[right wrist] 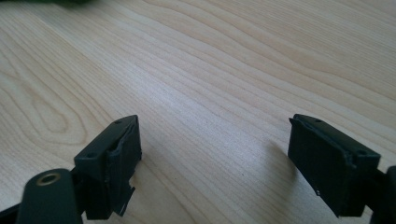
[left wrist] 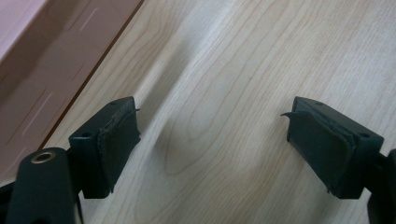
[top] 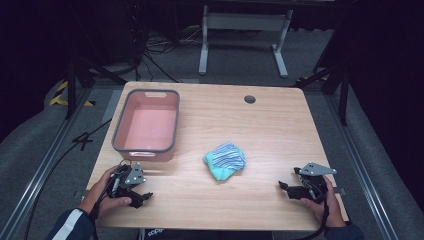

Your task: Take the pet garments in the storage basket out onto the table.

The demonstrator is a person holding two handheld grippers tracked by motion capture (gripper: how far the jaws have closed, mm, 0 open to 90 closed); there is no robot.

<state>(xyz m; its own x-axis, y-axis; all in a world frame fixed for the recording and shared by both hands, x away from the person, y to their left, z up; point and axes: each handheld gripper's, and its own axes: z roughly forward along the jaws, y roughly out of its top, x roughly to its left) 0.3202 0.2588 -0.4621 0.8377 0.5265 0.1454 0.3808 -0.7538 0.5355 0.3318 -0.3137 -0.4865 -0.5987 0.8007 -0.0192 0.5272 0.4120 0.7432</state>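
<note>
Tongs left (top: 142, 196) and right (top: 284, 187) both apart, empty, over table (top: 280, 125); no legible writing.

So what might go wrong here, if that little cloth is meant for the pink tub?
The bunched cloth is loosely crumpled, so open jaws may pinch only a fold and let it unravel. The left gripper sits close beside the tub; a careless swing might knock it. The right gripper rests farther off.

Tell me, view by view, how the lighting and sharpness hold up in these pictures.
High view: the table is brightly lit while the surroundings fall nearly black; the bin and cloth are slightly soft. Left gripper view: wood grain smeared, bin wall blurred, soft shadows. Right gripper view: grain crisp close by, hazier farther off.
</note>
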